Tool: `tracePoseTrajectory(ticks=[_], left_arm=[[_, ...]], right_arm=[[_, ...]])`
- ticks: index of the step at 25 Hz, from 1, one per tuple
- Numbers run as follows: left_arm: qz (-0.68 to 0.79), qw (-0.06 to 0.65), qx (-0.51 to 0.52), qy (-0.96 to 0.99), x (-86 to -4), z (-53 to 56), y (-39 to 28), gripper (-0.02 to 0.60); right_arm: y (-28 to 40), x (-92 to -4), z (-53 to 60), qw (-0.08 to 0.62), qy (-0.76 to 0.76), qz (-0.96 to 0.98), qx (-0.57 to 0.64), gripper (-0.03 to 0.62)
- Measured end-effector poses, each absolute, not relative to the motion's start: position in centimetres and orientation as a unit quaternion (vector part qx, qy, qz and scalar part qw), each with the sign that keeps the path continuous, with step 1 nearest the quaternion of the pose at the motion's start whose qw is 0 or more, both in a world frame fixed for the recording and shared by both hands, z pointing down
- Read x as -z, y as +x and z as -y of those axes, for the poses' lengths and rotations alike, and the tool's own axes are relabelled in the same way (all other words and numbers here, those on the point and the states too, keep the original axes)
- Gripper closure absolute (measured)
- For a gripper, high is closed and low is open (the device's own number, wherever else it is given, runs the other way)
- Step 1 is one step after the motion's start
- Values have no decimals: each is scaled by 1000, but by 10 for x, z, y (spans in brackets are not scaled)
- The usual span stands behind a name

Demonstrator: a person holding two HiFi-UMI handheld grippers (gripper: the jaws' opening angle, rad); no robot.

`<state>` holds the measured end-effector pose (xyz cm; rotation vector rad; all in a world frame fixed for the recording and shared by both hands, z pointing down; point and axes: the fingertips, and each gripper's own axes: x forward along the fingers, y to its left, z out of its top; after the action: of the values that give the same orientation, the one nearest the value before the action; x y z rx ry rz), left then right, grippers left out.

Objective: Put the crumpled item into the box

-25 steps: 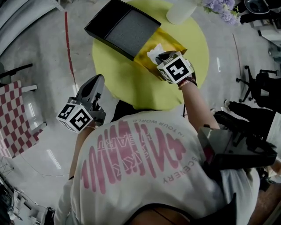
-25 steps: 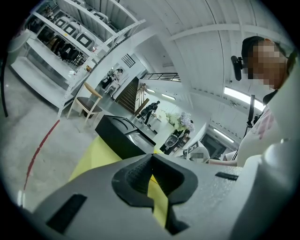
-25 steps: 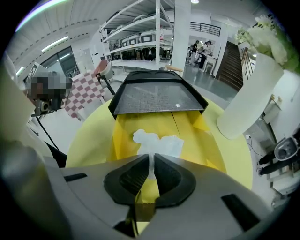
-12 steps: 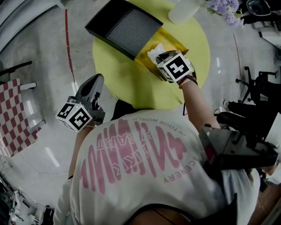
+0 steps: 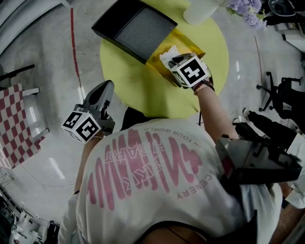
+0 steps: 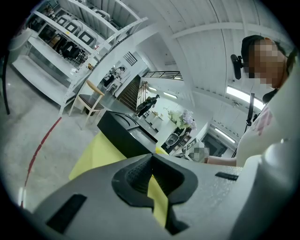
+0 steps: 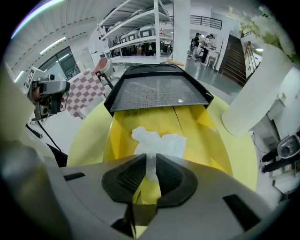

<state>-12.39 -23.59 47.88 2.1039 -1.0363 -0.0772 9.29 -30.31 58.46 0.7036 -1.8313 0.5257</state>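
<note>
The crumpled white item (image 7: pixel 157 143) lies inside the open yellow box (image 7: pixel 192 126) on the round yellow table (image 5: pixel 133 86). In the head view the item (image 5: pixel 167 56) shows just beyond my right gripper (image 5: pixel 172 61). The right gripper (image 7: pixel 151 166) hangs over the box's near end. Its jaws are opening, with a thin tail of the item still in the gap between them. A black lid with a grey inside (image 7: pixel 159 91) adjoins the box's far end. My left gripper (image 5: pixel 106 88) is held off the table's left edge, over the floor. Its jaws (image 6: pixel 151 176) are shut on nothing.
A white vase (image 5: pixel 195 12) with purple flowers (image 5: pixel 243 9) stands at the table's far right, close to the box. A red-and-white checkered chair (image 5: pixel 14 128) is on the floor to the left. A black office chair (image 5: pixel 281 90) is to the right.
The right gripper's marker cube has barely shifted above the yellow box. The white item shows slightly more beyond its tip. The left gripper has stayed in place.
</note>
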Motion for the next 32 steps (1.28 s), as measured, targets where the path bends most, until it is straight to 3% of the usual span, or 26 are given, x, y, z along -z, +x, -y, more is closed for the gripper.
tracePoseTrajectory(ticks=[32], left_arm=[[411, 390, 25, 824, -483, 232, -125, 574]], right_arm=[[88, -583, 308, 506, 310, 774, -221, 500]])
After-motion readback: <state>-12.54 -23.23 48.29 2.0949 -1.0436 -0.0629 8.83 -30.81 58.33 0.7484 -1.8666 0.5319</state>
